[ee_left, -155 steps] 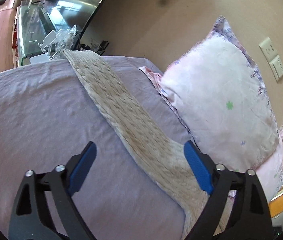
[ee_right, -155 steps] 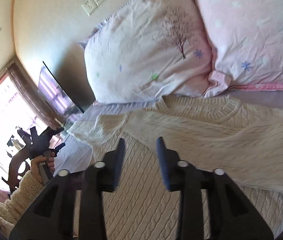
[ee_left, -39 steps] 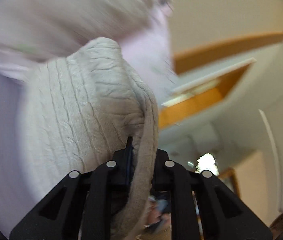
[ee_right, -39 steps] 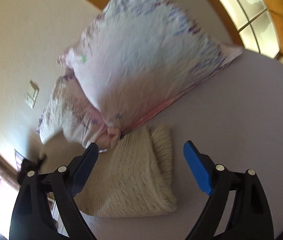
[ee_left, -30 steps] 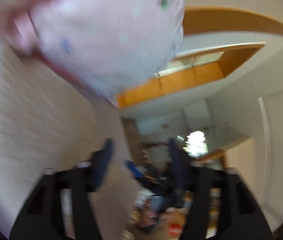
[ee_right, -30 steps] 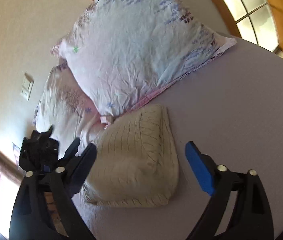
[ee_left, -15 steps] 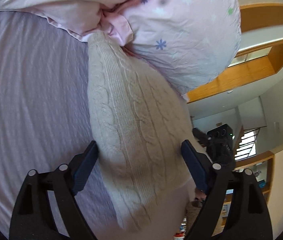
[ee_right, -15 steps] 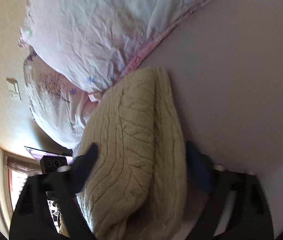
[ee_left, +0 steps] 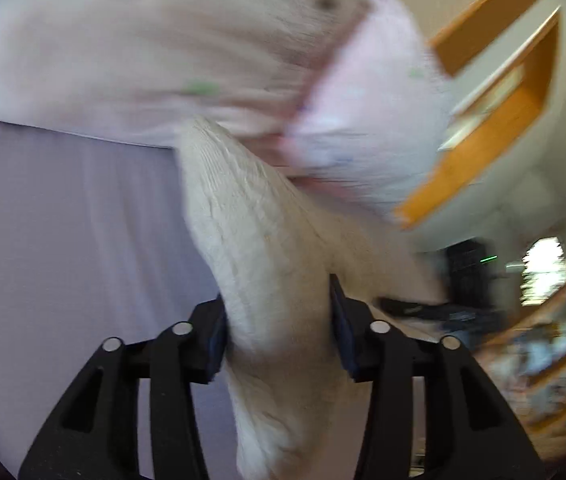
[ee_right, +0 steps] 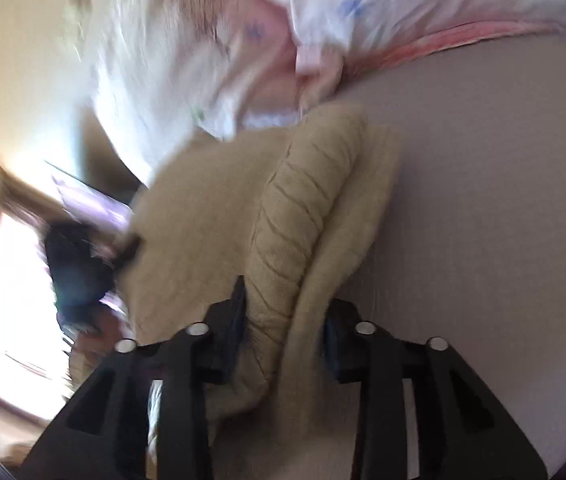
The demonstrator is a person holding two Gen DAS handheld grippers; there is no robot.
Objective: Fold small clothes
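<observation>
While your left gripper (ee_left: 279, 332) and right gripper (ee_right: 285, 320) pinch the folded sweater (ee_left: 259, 248), jaws part-closed, it runs lengthwise toward the pillows (ee_left: 363, 120).

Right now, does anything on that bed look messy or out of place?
Only the cream cable-knit sweater. It is bunched into a thick, uneven bundle rather than lying flat, with one end pushed against the pink pillows. The left claw and right claw each pinch a wad of it. Motion blur hides finer detail.
</observation>
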